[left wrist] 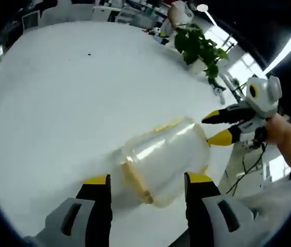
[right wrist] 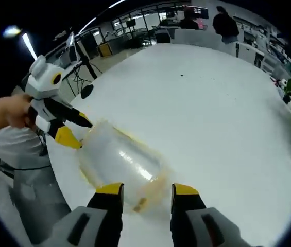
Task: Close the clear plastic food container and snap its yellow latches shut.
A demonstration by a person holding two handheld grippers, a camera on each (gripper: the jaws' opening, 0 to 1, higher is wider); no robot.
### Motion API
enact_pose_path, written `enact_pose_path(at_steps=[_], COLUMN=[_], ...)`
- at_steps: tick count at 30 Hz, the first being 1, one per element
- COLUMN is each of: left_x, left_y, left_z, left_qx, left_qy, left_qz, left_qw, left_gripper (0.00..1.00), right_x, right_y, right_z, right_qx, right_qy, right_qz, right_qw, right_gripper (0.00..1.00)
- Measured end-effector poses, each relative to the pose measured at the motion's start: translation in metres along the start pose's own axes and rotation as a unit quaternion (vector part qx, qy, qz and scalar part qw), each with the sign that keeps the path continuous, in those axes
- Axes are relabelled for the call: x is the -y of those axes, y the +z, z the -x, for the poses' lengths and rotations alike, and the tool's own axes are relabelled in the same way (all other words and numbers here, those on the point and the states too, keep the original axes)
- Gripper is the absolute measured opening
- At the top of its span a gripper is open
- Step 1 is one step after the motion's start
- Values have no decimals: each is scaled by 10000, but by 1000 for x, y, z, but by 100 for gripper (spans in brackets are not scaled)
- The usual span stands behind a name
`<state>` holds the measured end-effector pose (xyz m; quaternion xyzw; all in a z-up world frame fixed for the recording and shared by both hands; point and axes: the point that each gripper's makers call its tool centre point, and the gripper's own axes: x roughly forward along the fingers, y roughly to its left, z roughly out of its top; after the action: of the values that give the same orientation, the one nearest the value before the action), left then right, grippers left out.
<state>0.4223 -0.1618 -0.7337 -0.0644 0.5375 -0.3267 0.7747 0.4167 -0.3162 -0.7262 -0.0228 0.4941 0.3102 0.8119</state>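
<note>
In the left gripper view, a plant point(left wrist: 199, 46) stands beyond the container point(left wrist: 163, 159).

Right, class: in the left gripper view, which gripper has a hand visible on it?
The right gripper, gripped by a hand and reaching toward the container; the left gripper's fingers rise from the bottom.

One container point(left wrist: 165, 158), two grippers point(left wrist: 148, 193) point(right wrist: 147, 198), one plant point(left wrist: 201, 47).
</note>
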Motion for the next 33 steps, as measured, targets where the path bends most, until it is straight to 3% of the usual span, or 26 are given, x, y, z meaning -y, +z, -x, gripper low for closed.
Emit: enact_pose_path(at_steps=[3,7,12,13,22,24,25,27,33], left_x=[-1,12,12,15,16,23,16,18,18], left_y=[-2,-5,-15,-13,-13,-6,-15,-10,-9], left_z=[-3,-11,-17,-17,-21,-24,-19,-18,-18], left_qx=[-16,10,-230,-186,-196,32,-154,-26,-89], left_qy=[52,-144,65,-32,126,-63,182,71,57], left_qz=[73,256,63,175,155,106,403,228,200], left_qw=[10000,9996,9997,9997,9996,9999,9989,9997,9997], left_gripper=[52,42,46,46,45,43,43,43,45], right_x=[0,-8,-10,-11,-15,-16,-16,-16,-16], right_y=[-2,-7,-4,-4,-5,-7,-4,-6,-8], right_z=[-5,-13,-13,-13,-16,-19,-19,-17,-15], right_qx=[-85,-209,-167,-185,-393,-443,-423,-408,-261], right_qy=[-44,24,-36,-41,-215,-207,-193,-189,-82], right_qz=[2,-43,-37,-17,-57,-130,118,-253,-341], right_qw=[10000,9998,9998,9998,9990,9987,9988,9987,9990], right_gripper=[35,32,31,30,29,29,28,28,28])
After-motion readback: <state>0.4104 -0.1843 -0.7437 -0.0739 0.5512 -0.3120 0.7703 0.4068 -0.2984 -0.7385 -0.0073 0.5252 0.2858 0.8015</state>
